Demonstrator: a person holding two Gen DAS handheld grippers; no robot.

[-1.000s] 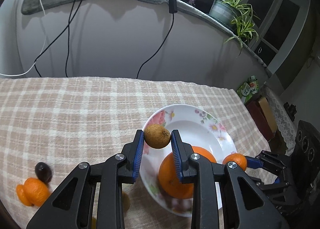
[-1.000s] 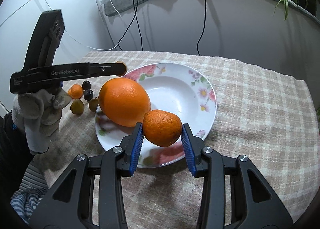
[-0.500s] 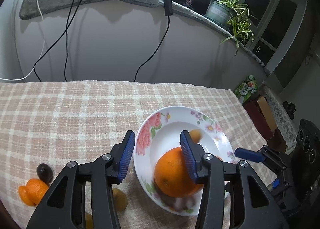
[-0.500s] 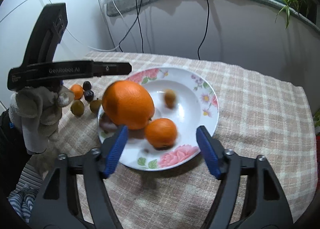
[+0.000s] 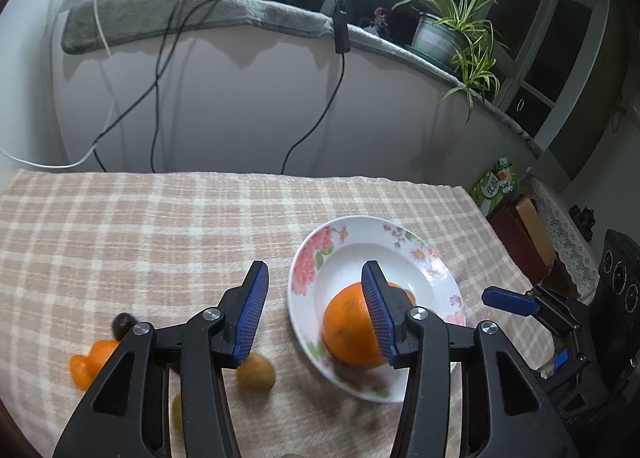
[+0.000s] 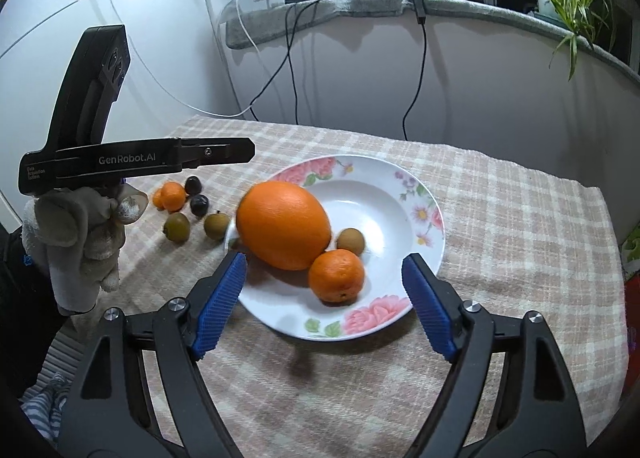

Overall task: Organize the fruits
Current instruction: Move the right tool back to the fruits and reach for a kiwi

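Both your left gripper (image 5: 314, 308) and right gripper (image 6: 322, 300) hang spread wide with nothing in them, between placements. The plate (image 6: 400, 194) holds a large orange (image 6: 282, 224), a tangerine (image 6: 336, 276) and a small brown fruit (image 6: 350, 241). Next, I judge, take the left one toward the loose fruit (image 6: 176, 227) at the plate's nine o'clock (small, round, liable to roll).

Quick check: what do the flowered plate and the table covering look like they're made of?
Plate: likely glazed ceramic or porcelain; glossy white with highlights and printed pink flowers, though melamine can't be ruled out. Tablecloth: woven fabric, matte, with a visible beige-and-cream plaid weave and soft rumpled edges.
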